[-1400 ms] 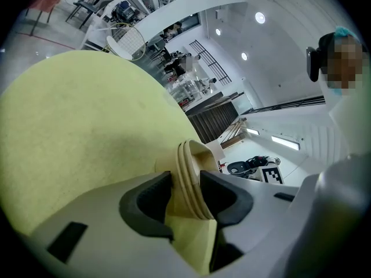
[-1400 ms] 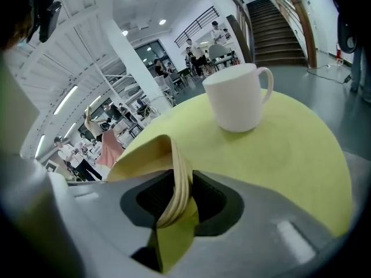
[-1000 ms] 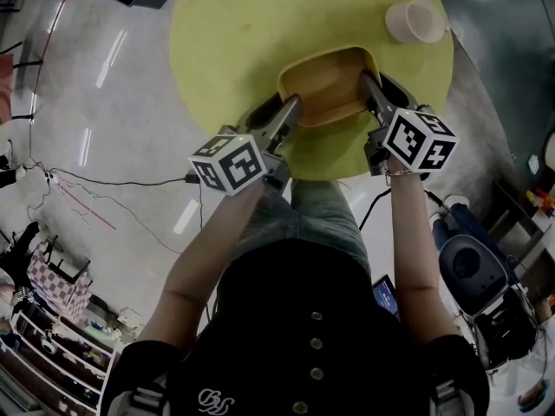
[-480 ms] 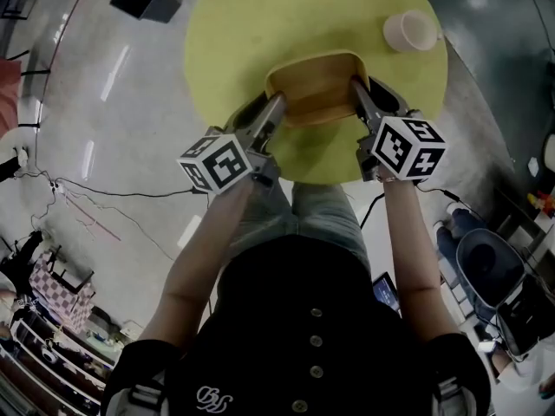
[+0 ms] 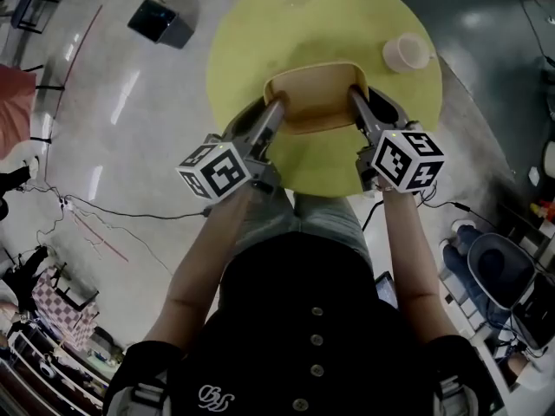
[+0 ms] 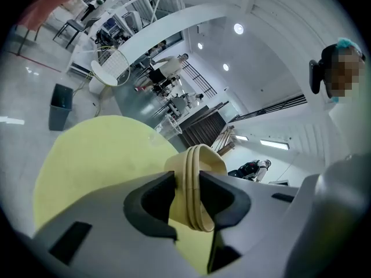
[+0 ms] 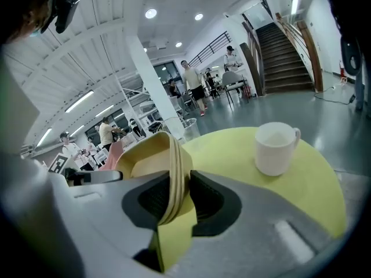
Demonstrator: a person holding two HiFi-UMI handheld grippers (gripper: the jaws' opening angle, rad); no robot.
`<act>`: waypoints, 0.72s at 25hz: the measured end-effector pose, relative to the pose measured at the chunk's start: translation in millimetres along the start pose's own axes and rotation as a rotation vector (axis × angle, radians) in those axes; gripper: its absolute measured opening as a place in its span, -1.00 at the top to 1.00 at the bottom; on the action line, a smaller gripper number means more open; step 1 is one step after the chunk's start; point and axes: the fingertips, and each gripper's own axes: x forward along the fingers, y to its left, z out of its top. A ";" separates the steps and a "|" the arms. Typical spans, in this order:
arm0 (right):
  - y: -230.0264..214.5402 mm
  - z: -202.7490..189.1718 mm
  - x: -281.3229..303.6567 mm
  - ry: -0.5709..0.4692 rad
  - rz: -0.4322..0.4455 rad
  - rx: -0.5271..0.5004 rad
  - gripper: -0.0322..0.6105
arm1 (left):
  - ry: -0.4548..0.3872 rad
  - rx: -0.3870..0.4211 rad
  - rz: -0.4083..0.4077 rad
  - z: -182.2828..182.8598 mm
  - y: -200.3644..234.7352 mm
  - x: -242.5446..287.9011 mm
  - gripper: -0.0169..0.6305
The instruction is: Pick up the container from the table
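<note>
Left gripper (image 5: 276, 109) has just been closing, and I see the tan container (image 5: 316, 94) pinched by its left rim between the pads. Right gripper (image 5: 355, 99) is clenched on the opposite rim. The container spans between my two tools, over the round yellow table (image 5: 347, 24). A white mug (image 5: 406, 53) sits ahead and to the right of the right gripper, well apart.
</note>
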 end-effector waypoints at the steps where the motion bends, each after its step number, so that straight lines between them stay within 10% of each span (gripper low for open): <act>1: 3.7 3.5 -1.9 -0.013 -0.002 0.002 0.67 | -0.005 0.008 -0.008 5.8 -3.1 -1.3 0.57; 18: 37.6 64.2 -25.5 -0.185 -0.039 -0.050 0.67 | -0.071 0.155 -0.152 68.7 -49.1 -4.9 0.57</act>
